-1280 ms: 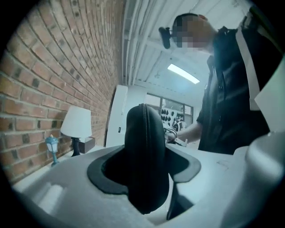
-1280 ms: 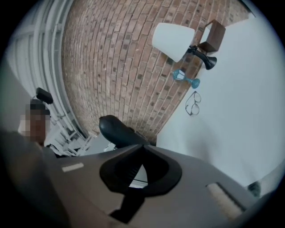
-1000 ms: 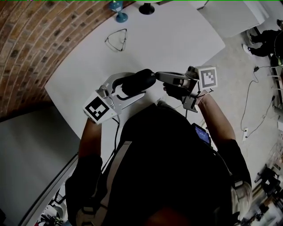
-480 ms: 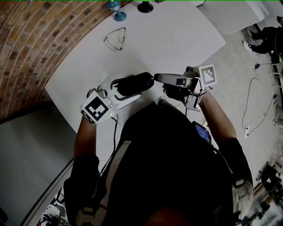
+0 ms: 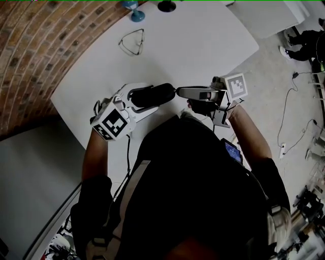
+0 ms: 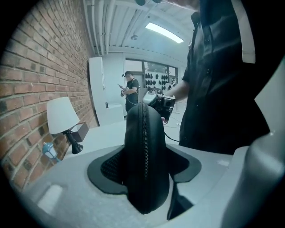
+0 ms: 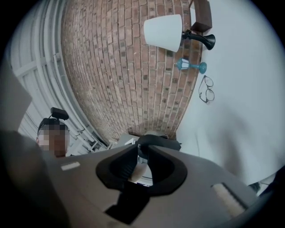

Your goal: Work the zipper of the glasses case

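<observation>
The black glasses case [image 5: 152, 95] is held above the white table [image 5: 203, 45], with my left gripper [image 5: 151, 99] shut on its body. In the left gripper view the case [image 6: 144, 147] stands between the pads, its zipper running down the middle. My right gripper [image 5: 177, 92] points at the case's right end. In the right gripper view its jaws [image 7: 141, 149] have just been opening and stand a little apart, with nothing clearly between them. The case's end [image 7: 158, 142] lies just beyond the tips.
A pair of glasses [image 5: 133, 43] lies on the far part of the table. A blue lantern [image 5: 134, 12] and a white-shaded lamp [image 7: 167, 31] stand by the brick wall. The table's edge runs close to my body. A person [image 6: 130, 91] stands far off.
My left gripper has sunk and rolled, and the case now lies more level. The right gripper has stayed at the case's right end.
</observation>
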